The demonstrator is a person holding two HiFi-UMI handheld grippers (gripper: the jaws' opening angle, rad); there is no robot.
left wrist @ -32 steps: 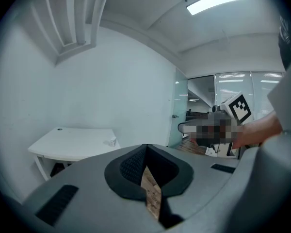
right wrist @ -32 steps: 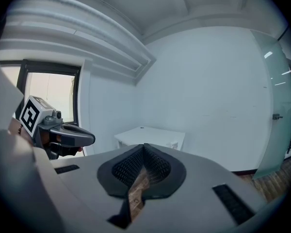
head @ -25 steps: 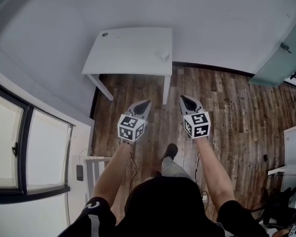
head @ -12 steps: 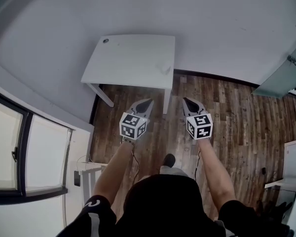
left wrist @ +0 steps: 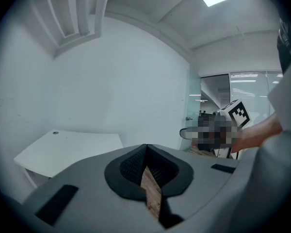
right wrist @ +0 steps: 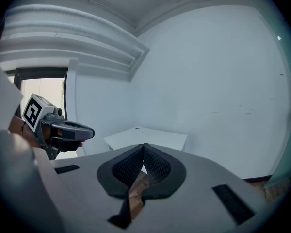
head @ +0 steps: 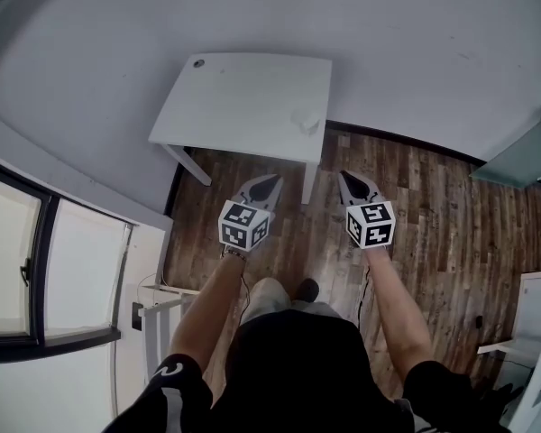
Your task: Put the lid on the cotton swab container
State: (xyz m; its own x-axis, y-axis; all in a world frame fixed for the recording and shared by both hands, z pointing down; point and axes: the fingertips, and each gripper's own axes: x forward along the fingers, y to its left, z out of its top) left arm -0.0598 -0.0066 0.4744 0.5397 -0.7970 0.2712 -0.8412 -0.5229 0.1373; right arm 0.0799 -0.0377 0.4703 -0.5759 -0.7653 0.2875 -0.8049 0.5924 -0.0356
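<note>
Stands short of the surface (head: 243, 97), left claw (head: 269, 182) and right claw (head: 349, 179) clenched, empty. Could shove the pale container (head: 305, 123) off that corner if reaching in shut.

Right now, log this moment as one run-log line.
stage: standing short of table | left gripper: shut, empty | right gripper: shut, empty | small white item: near table's right front corner

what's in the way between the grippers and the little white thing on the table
Nothing visible. Only wood floor lies between the left gripper, the right gripper and the white table. The small white object sits near the table's front right corner, too small to identify. Both jaws are shut and empty.
</note>
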